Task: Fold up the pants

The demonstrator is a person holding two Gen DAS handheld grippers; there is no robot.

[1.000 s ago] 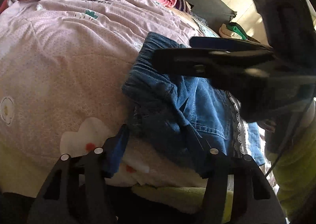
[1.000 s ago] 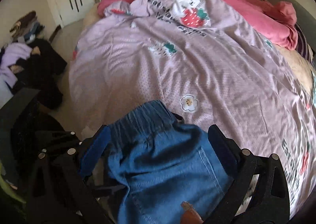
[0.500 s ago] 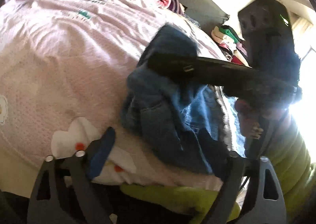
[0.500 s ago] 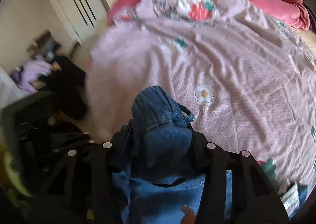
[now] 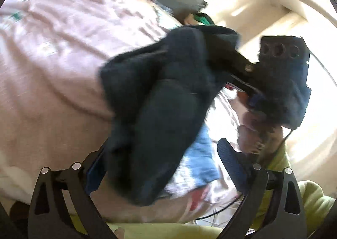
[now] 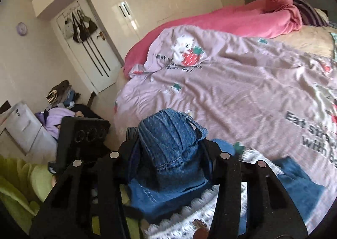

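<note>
Left wrist view: lilac quilt [image 5: 63,53] fills the left of the frame; the denim pants [image 5: 160,112] hang dark and bunched at centre, lifted off the bed, their lighter blue part and lace trim low at centre. The left gripper [image 5: 160,167] stands wide, its jaws having just been opening; cloth hangs between the fingers but the pads do not press it. At right, the right gripper [image 5: 242,70] is seen from the side with a hand [image 5: 259,131] under it, backlit by bright window glare.

Right wrist view, shown only here: wardrobe doors [image 6: 147,3] and a door hung with bags [image 6: 82,28] at upper left, a clothes pile [image 6: 59,100] on the floor at left, a pink blanket [image 6: 242,19] at upper right. The right gripper [image 6: 170,154], low centre, is narrowed and clamped on a gathered roll of the pants [image 6: 168,144] waistband.

Against one second ago: the pants lay flat on the quilt, the right gripper was wide over them, and the left gripper was narrower. Both views now look higher into the room.
</note>
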